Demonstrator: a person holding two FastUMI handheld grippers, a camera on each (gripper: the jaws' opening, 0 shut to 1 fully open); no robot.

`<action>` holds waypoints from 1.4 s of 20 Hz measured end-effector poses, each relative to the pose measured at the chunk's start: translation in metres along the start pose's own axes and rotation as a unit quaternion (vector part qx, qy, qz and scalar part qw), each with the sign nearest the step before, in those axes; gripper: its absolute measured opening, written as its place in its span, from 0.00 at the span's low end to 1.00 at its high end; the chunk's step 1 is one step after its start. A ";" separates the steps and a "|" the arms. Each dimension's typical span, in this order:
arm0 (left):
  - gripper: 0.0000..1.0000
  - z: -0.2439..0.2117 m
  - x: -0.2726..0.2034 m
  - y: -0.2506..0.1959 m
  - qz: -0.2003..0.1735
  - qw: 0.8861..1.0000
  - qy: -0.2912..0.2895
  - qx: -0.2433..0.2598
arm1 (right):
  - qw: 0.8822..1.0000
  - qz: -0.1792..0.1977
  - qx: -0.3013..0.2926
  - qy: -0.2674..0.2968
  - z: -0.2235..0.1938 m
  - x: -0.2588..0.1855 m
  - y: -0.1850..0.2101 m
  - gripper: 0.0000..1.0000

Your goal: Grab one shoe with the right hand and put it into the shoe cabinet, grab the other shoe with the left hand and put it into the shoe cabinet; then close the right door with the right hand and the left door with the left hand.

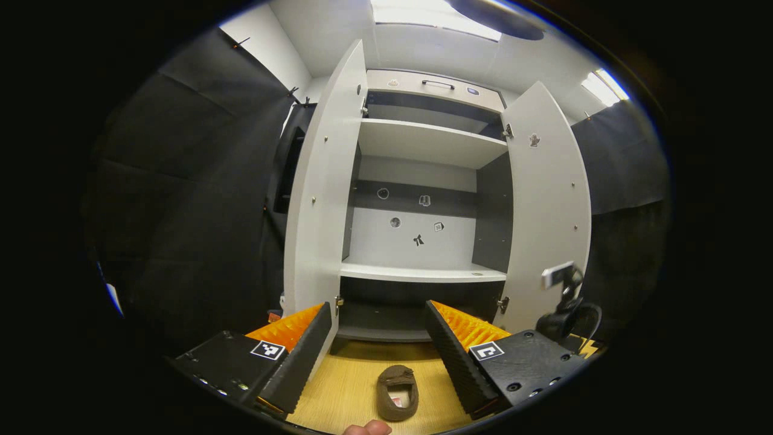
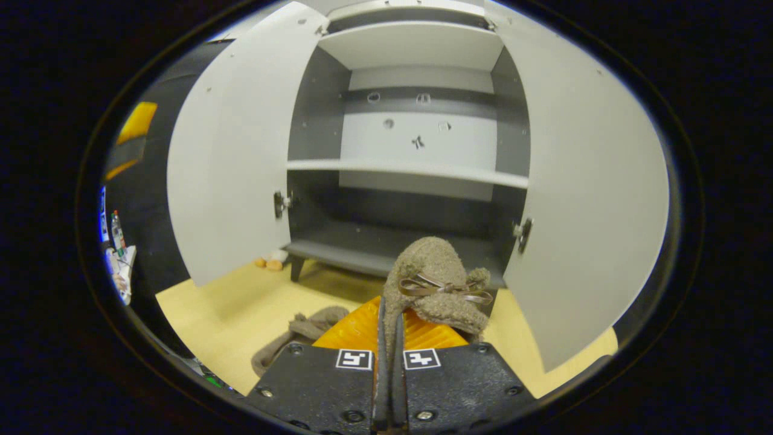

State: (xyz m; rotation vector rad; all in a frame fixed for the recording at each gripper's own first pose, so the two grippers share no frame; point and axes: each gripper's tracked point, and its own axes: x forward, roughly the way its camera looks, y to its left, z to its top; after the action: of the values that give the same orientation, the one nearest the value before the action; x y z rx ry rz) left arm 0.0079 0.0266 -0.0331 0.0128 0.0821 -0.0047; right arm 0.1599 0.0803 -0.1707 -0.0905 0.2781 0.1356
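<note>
Shoe cabinet (image 1: 423, 199) ahead with both doors open, one shoe (image 1: 397, 393) on floor (image 1: 344, 386) before it

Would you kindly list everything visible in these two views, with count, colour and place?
shoe cabinet: one, white with grey interior, straight ahead, shelves bare
cabinet doors: two, white, both swung open
held shoe: one, brown fuzzy with bow, clamped in the right gripper before the cabinet
floor shoe: one, brown, on the floor below the left gripper
floor: light wood
small orange items: two, beside the cabinet's left leg
fingertip: one, bottom edge of the left gripper view
left gripper: jaws wide apart
right gripper: jaws pinching the shoe
</note>
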 end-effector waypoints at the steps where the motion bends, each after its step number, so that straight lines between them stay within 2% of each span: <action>1: 0.95 0.000 0.001 -0.003 -0.003 1.000 -0.001 -0.003 | 1.000 -0.001 -0.009 -0.018 0.024 -0.007 -0.001 0.06; 6: 0.95 -0.002 0.001 -0.008 -0.008 1.000 -0.003 -0.011 | 0.997 0.004 -0.030 -0.074 0.148 0.007 -0.008 0.06; 9: 0.95 -0.003 0.000 -0.009 -0.010 1.000 -0.005 -0.010 | 0.996 -0.020 -0.056 -0.071 0.207 0.056 -0.030 0.06; 12: 0.95 -0.003 -0.001 -0.007 -0.007 1.000 -0.004 -0.004 | 0.998 -0.031 -0.043 -0.041 0.246 0.113 -0.046 0.06; 15: 0.95 -0.002 -0.003 -0.004 -0.002 1.000 -0.005 -0.004 | 0.998 -0.040 -0.056 -0.002 0.252 0.167 -0.055 0.06; 20: 0.95 -0.004 -0.004 0.007 0.011 1.000 -0.004 -0.014 | 0.990 -0.080 -0.084 0.074 0.224 0.235 -0.071 0.06; 22: 0.95 -0.006 -0.001 0.013 0.017 1.000 0.000 -0.010 | 0.986 -0.088 -0.090 0.105 0.208 0.250 -0.072 0.05; 24: 0.95 -0.008 -0.001 0.017 0.023 1.000 0.003 -0.008 | 0.985 -0.081 -0.086 0.123 0.199 0.260 -0.066 0.06; 28: 0.95 -0.012 0.001 0.019 0.025 1.000 0.009 -0.015 | 0.983 -0.092 -0.079 0.134 0.192 0.267 -0.069 0.06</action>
State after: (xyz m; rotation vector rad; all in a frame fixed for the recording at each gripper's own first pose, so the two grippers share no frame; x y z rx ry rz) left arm 0.0078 0.0460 -0.0453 -0.0154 0.1000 0.0476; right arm 0.4759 0.0648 -0.0562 -0.2933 0.5268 -0.0399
